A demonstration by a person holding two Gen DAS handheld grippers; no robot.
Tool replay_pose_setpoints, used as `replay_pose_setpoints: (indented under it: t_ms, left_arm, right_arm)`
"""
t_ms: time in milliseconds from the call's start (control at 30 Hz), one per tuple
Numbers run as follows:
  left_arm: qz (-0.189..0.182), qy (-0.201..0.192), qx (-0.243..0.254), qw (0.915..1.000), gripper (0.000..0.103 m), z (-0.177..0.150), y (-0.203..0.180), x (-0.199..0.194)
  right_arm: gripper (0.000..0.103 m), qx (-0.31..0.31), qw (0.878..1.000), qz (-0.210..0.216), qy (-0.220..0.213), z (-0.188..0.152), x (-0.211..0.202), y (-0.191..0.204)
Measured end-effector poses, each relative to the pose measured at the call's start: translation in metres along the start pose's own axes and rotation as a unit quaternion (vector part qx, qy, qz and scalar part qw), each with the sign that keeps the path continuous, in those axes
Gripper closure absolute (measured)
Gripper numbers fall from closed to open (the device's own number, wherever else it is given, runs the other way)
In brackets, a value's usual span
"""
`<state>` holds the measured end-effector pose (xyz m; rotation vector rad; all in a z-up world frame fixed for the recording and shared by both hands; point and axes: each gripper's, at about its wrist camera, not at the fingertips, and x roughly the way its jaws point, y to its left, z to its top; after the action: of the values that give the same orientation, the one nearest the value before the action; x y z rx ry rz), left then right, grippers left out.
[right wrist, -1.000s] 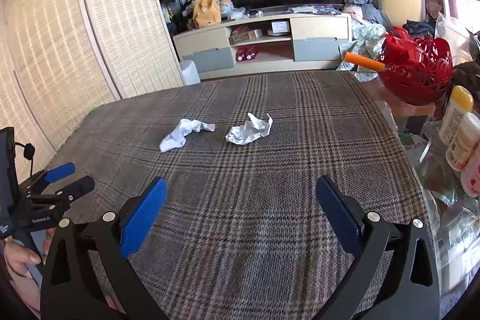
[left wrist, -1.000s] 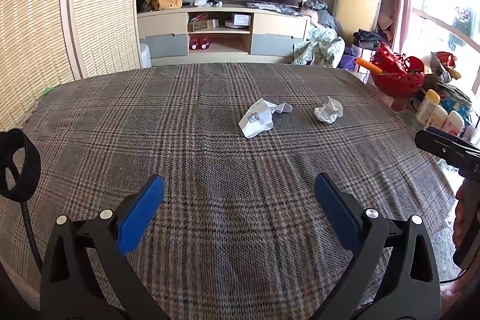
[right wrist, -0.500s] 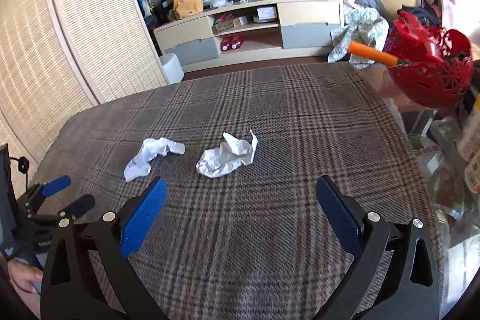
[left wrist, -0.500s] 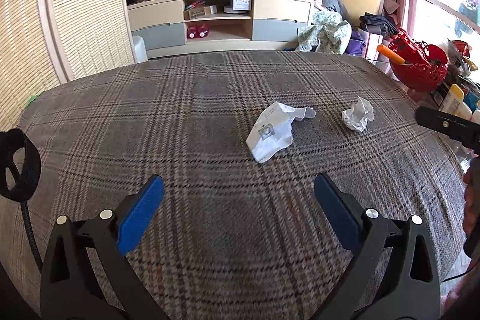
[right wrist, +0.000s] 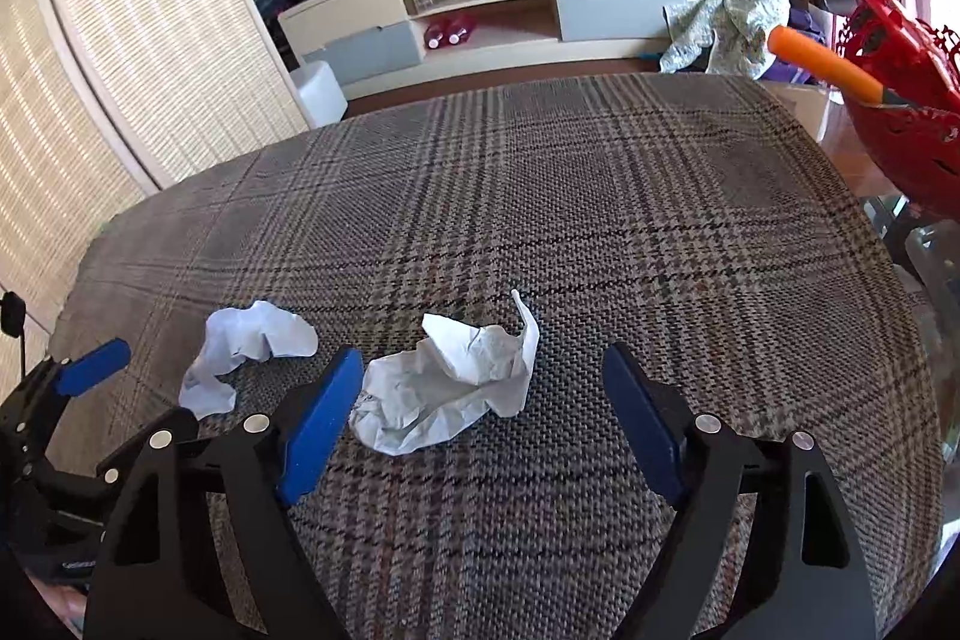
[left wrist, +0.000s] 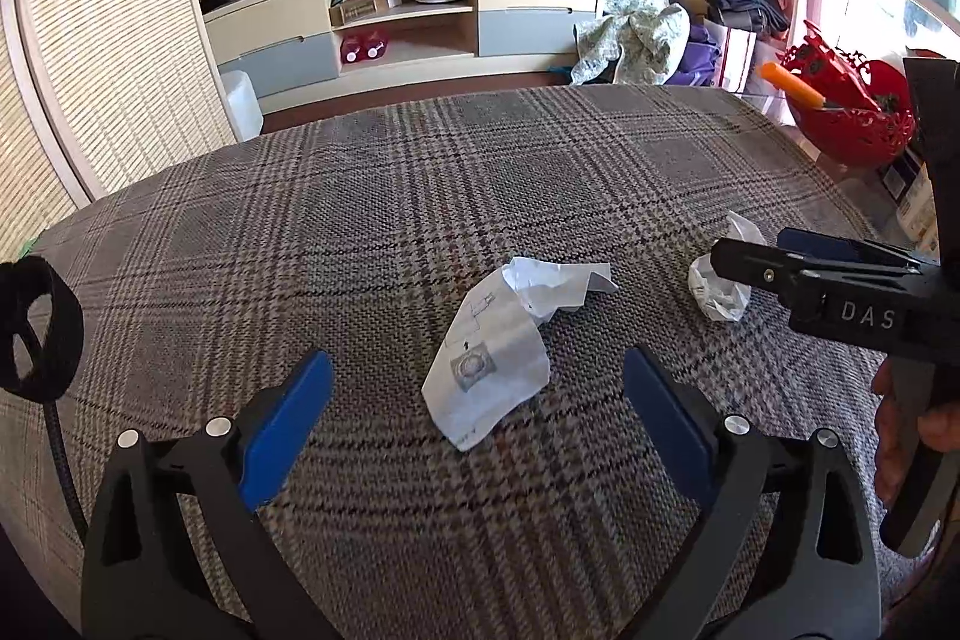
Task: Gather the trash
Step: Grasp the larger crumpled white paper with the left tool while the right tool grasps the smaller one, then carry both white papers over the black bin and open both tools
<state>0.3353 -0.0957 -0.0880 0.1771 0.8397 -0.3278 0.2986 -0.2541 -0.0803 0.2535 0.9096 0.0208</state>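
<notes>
- Left wrist view: a plaid tablecloth (left wrist: 372,232) is seen filling the middle of the frame, with a television cabinet (left wrist: 420,21) across the upper centre, a woven screen (left wrist: 102,57) at upper left and a red basket (left wrist: 852,111) at right.
- A flattened printed paper (left wrist: 498,364) is shown lying at centre frame, on the cloth, between and just beyond the blue pads.
- A smaller crumpled paper ball (left wrist: 720,289) is seen at right of centre, partly covered by the right gripper (left wrist: 750,259), which reaches in from the right edge.
- The left gripper (left wrist: 474,418) is held wide apart, low over the cloth, with nothing between its pads and nothing touched.
- Right wrist view: the paper ball (right wrist: 447,388) is framed at lower centre, its left edge just beside, possibly touching, the left blue pad; contact cannot be confirmed.
- The right gripper (right wrist: 480,421) is spread wide and nothing is clasped.
- The printed paper (right wrist: 240,358) is shown at lower left, near the left gripper (right wrist: 78,388), which is cut off by the frame edge.
- An orange handle (right wrist: 822,66) is seen sticking out of the red basket (right wrist: 900,147) at upper right; what it belongs to cannot be made out.
- The television is cropped at the top of both views.
</notes>
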Motion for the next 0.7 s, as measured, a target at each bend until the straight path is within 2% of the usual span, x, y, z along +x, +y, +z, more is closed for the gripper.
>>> replay_pose_setpoints:
  t_ms: [100,133,233,267,300,333,467,600,633,700]
  left_arm:
    - [0.001,0.012,0.002,0.9999,0.016,0.002,-0.001,0.011]
    - [-0.001,0.016,0.003,0.9999,0.021,0.002,-0.001,0.015]
    - [-0.005,0.032,0.006,0.9995,0.033,0.001,-0.001,0.026]
    - [-0.006,0.036,0.008,0.9993,0.039,0.001,-0.001,0.029]
    - [-0.008,0.039,0.009,0.9992,0.04,0.0,-0.001,0.032]
    - [-0.008,0.035,0.009,0.9993,0.043,-0.001,0.0,0.031]
    - [-0.01,0.03,0.002,0.9995,0.072,-0.002,-0.001,0.025]
    - [-0.015,0.031,0.004,0.9994,0.079,-0.004,-0.003,0.022]
    - [-0.015,0.03,0.005,0.9994,0.084,-0.004,-0.004,0.021]
    - [-0.015,0.027,0.007,0.9995,0.084,-0.006,-0.007,0.016]
  right_arm:
    - [0.027,-0.005,1.0,0.0,0.007,-0.002,0.007,0.002]
    - [0.029,-0.01,1.0,-0.005,0.003,-0.002,0.007,0.003]
    - [0.05,-0.013,1.0,-0.008,0.0,-0.002,0.007,0.004]
    - [0.064,-0.015,1.0,-0.013,-0.002,-0.002,0.007,0.003]
    - [0.07,-0.016,1.0,-0.016,-0.003,-0.003,0.007,0.002]
    - [0.071,-0.016,1.0,-0.012,-0.004,-0.004,0.006,0.001]
    - [0.083,-0.017,1.0,0.001,-0.011,-0.007,0.0,-0.003]
    - [0.087,-0.024,0.999,0.027,-0.017,-0.01,-0.008,-0.001]
    - [0.087,-0.027,0.999,0.034,-0.018,-0.011,-0.01,0.001]
    - [0.087,-0.042,0.998,0.033,-0.022,-0.014,-0.016,0.006]
